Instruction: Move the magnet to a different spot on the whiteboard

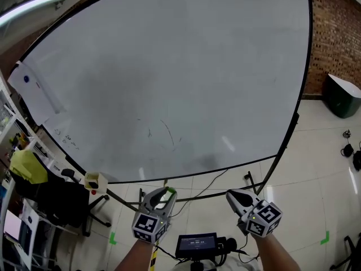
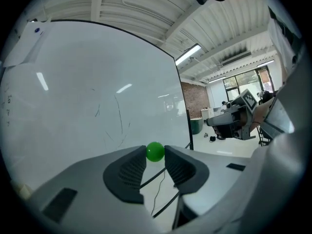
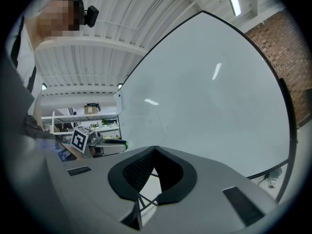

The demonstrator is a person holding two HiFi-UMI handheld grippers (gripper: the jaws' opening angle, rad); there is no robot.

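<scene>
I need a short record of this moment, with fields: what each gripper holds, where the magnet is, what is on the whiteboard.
left gripper: shut on the green magnet, held at the jaw tips
right gripper: shut, nothing between its jaws
magnet place: apart from the whiteboard, in front of it
board marks: faint pen marks near its lower middle
board corner: sheet of paper at the upper left
</scene>
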